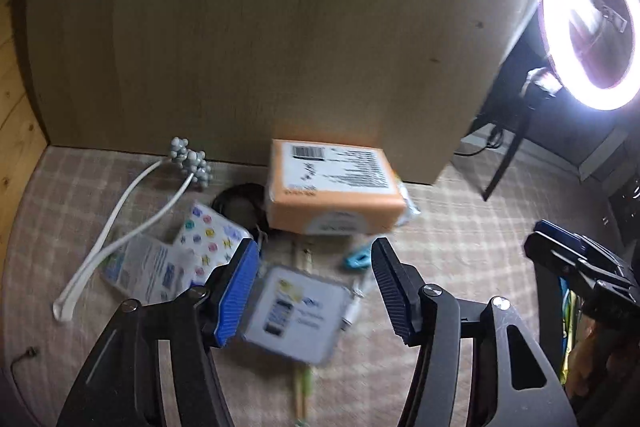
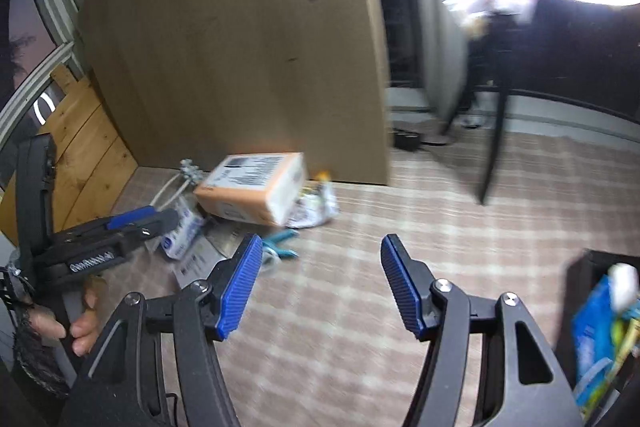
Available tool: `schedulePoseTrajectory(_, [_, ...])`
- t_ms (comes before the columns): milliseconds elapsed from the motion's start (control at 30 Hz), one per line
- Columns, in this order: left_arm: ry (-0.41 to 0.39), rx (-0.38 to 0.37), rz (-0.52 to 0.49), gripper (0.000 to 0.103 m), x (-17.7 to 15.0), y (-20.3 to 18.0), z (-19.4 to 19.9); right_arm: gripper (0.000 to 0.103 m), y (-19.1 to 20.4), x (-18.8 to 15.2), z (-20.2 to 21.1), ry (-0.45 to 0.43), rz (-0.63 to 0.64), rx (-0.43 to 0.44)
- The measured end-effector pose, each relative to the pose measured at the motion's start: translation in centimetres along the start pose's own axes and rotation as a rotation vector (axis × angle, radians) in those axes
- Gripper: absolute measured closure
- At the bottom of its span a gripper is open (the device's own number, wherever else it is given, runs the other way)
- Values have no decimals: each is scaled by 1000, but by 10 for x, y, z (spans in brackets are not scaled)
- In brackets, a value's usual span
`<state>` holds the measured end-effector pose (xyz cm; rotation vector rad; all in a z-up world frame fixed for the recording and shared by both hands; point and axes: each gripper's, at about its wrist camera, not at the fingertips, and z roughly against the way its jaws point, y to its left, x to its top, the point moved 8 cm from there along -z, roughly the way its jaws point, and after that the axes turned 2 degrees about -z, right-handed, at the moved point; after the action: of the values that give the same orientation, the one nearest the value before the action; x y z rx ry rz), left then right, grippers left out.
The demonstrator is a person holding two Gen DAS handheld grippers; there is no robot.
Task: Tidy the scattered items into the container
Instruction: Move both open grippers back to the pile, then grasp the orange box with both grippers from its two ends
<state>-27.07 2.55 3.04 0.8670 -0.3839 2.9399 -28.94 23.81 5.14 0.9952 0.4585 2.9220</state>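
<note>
The left gripper (image 1: 316, 291) is a black two-finger frame of cut-out linkage arms joined by round silver screws, its one ribbed pad blue and the other black. The right gripper (image 2: 320, 287) has the same black arms and silver screws, with ribbed blue pads on both fingers. The left gripper's black body carries pale lettering, and the hand (image 2: 82, 323) on its handle wears a dark mesh cuff at the wrist.
</note>
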Motion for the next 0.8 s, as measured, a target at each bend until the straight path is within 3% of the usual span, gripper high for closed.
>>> schedulePoseTrajectory(300, [42, -21, -64, 47, 12, 6, -49, 42, 35, 19, -76, 75, 14, 40])
schedulePoseTrajectory(567, [62, -80, -61, 48, 12, 10, -70, 42, 29, 22, -109, 134, -64, 84])
schedulePoseTrajectory(733, [54, -89, -130, 49, 10, 2, -72, 44, 24, 28, -120, 158, -124, 128])
schedulePoseTrajectory(800, [62, -101, -151, 49, 8, -4, -75, 50, 27, 26, -127, 186, -115, 138])
